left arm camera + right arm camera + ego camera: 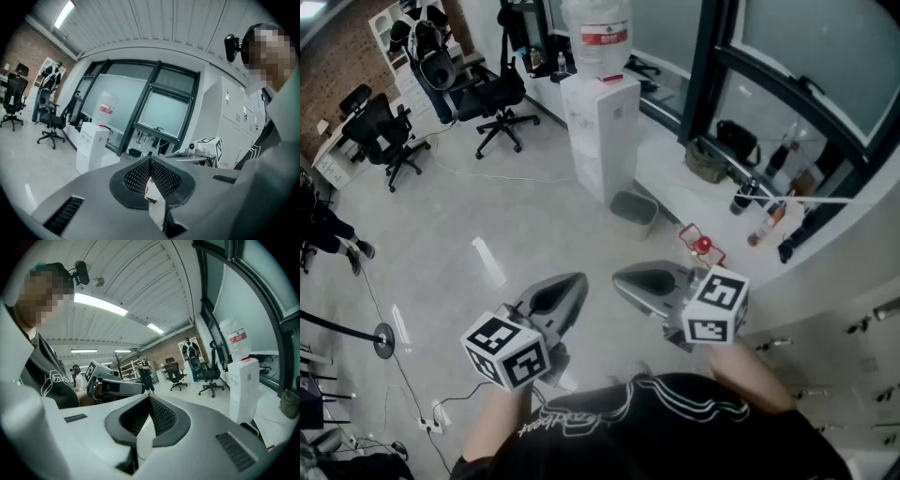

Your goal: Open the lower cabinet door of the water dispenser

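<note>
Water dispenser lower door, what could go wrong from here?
The left gripper and right gripper are shut and far from the water dispenser, so neither can take its lower door yet. The grey bin beside its base may obstruct the swing. The bottle on top could rock under a hard pull.

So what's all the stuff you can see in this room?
water dispenser: one, white, on the floor by the window wall
water bottle: one, clear with a red label, on top of the water dispenser
bin: one, grey, on the floor right beside the water dispenser
office chairs: at least two, black, far left of the room
bag: one, dark, on the ledge under the window
bottles: several, mixed colours, along the window at the right
left gripper: one, grey, bottom left, shut, empty
right gripper: one, grey, bottom right, shut, empty
shirt: one, black, bottom edge
</note>
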Motion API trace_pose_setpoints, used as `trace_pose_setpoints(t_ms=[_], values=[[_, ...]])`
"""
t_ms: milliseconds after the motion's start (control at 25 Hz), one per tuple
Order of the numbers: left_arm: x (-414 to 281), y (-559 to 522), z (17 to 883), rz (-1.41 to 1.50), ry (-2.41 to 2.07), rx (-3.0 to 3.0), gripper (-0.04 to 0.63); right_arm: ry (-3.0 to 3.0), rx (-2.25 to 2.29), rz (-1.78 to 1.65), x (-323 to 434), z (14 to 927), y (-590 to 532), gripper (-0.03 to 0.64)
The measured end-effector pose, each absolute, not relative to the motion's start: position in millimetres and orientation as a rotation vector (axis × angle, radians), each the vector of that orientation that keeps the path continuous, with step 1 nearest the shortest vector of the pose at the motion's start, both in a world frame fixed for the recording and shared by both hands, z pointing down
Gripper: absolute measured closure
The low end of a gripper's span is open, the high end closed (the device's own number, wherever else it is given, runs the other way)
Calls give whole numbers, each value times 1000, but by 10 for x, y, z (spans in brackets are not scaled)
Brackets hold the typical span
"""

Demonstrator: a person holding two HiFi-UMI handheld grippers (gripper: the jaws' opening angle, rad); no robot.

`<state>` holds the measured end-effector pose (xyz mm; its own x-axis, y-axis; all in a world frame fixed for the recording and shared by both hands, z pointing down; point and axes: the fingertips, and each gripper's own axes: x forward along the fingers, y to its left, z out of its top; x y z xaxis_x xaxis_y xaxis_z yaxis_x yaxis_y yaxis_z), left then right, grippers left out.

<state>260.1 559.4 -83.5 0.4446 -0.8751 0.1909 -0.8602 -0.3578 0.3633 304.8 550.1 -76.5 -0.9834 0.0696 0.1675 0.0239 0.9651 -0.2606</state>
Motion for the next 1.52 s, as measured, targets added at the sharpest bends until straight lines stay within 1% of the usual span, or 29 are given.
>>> trace_pose_setpoints(t_ms=[160, 360, 560, 920, 1240, 1520], values=[[2745, 5589, -845, -32, -1446, 2319, 595, -2948, -44, 384, 3144, -761, 5530, 604], [2793, 5668, -863, -17, -1437, 2341, 595, -2974, -48, 471, 3164, -801, 5605, 604], [2703, 5783, -918, -24, -1431, 2356, 595, -2981, -29, 418, 3063, -888, 5739, 604], [2419, 6041, -856, -23, -1412, 2369, 595, -2971, 38, 441, 2814, -840, 5933, 603], [2397, 5708, -666, -4, -1356, 2357, 595, -2925, 47, 393, 2679, -649, 5676, 603], [2153, 5031, -376, 47, -1333, 2300, 595, -2918, 85, 469, 2460, -390, 4935, 603]])
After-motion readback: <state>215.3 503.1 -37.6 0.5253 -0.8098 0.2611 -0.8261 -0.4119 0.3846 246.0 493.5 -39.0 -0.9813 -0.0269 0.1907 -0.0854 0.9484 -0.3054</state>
